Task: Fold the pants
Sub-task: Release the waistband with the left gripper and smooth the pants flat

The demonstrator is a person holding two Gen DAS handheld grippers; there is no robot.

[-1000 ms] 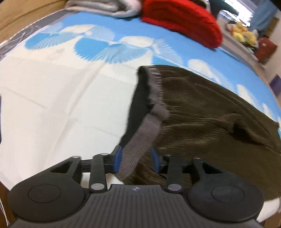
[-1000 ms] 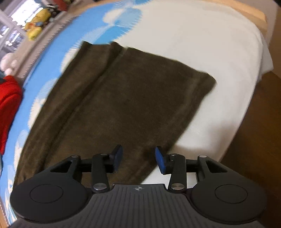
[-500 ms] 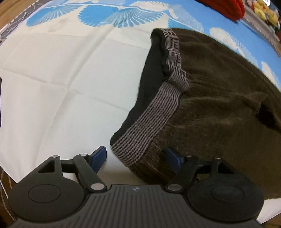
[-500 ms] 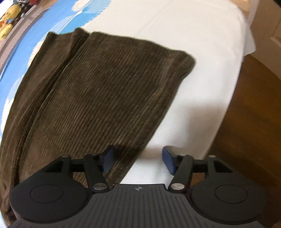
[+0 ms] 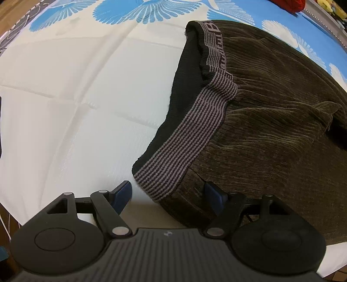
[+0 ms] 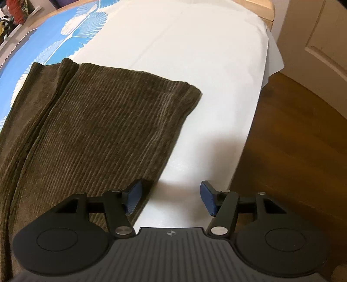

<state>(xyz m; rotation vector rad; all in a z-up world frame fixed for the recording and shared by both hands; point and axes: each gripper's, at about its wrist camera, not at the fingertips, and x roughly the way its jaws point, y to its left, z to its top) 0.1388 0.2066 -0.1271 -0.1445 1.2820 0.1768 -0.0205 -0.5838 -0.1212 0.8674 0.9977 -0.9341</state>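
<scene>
Dark brown corduroy pants [image 5: 271, 108] lie flat on the bed, and their grey striped waistband [image 5: 188, 138] is turned back over a black lining. My left gripper [image 5: 168, 195] hangs open over the near waistband corner, which lies between the pads without being pressed. In the right wrist view the pants' leg ends [image 6: 108, 121] lie stacked, their hem facing right. My right gripper [image 6: 170, 198] points down at their near edge with its jaws opening. Its left pad is over the cloth and its right pad over the bare sheet, with nothing clasped.
The bed sheet is white [image 6: 195, 54] near me and blue with white fan prints [image 5: 147, 10] farther off. The bed edge drops to a wooden floor [image 6: 292, 141] on the right, beside a door [image 6: 321, 32]. A red garment [image 5: 290, 4] lies at the far end.
My left gripper has let go of the waistband, spread its jaws and dipped closer to the bed. My right gripper's jaws have widened and tilted down, so the pants' edge is now by its left pad.
</scene>
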